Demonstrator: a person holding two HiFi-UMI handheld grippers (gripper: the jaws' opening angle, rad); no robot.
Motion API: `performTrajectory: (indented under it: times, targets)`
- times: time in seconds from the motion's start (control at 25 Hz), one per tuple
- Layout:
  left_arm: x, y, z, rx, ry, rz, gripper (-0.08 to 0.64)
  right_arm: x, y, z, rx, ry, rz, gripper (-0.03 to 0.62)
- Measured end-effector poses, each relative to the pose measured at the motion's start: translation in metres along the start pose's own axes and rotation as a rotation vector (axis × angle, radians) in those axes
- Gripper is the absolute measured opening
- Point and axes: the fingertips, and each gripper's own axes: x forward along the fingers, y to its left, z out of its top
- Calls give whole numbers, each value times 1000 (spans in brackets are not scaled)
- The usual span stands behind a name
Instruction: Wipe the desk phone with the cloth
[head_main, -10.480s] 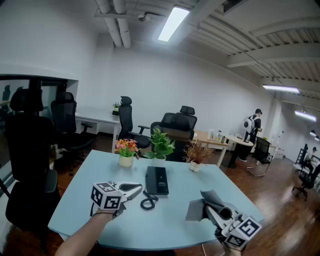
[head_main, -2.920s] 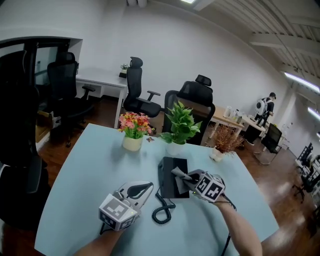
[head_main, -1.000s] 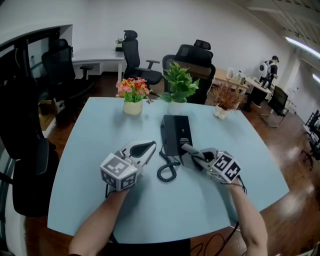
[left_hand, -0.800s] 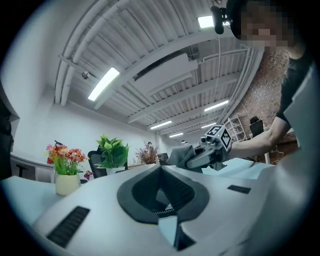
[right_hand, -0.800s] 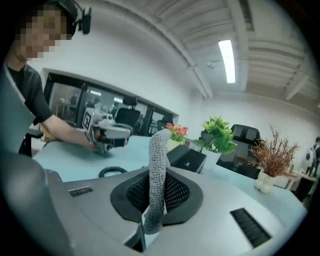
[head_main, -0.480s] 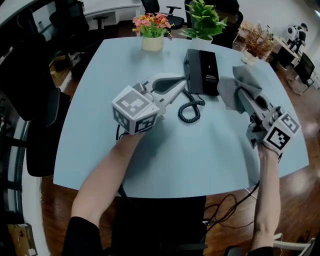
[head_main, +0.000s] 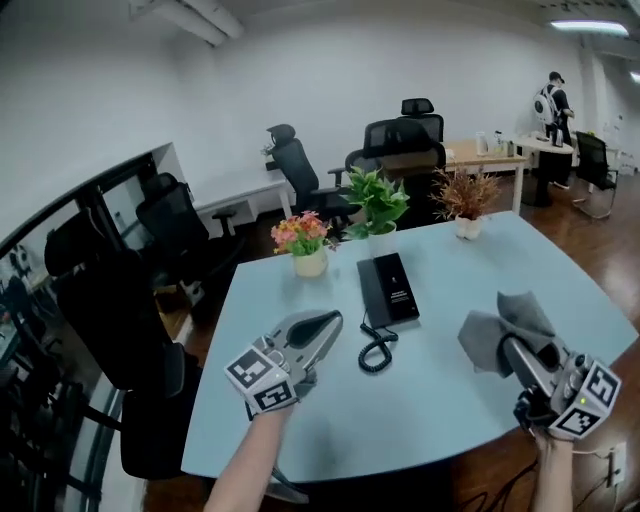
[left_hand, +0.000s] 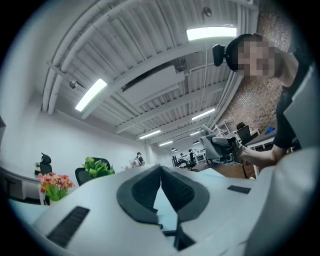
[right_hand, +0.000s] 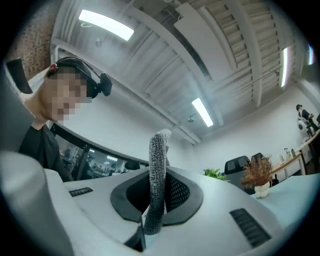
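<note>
Right gripper clamping grey cloth between jaws. Desk phone lying ahead-left of it, long axis pointing away from person. Left gripper hovering nearer phone, jaws closed together, empty.

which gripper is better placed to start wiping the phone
Right. The right gripper has its jaws shut on the cloth, to the right of the desk phone. The left gripper sits near the coiled cord, but its jaws are together with nothing between them.
</note>
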Motion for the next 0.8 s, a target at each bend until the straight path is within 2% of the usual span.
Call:
performTrajectory:
  times: [0.12,0.28,0.4,0.52,0.8]
  targets:
    - [-7,-69,34,43,-31,-29,15,-48,19,35,-60,-54,9,-2]
    - [-23,-158,72,58,-63,-46,15,-108,61,87,-120,-115,13,-2]
    - [-30,-217,101,101,-79,-70,15,-151,103,120,-220,-110,0,-2]
    - [-58,-266,126,119,-110,-78,15,-176,154,139,-277,-101,14,-2]
    - [-120,-371,174,173,-88,-78,15,-187,305,218,-335,-137,124,-2]
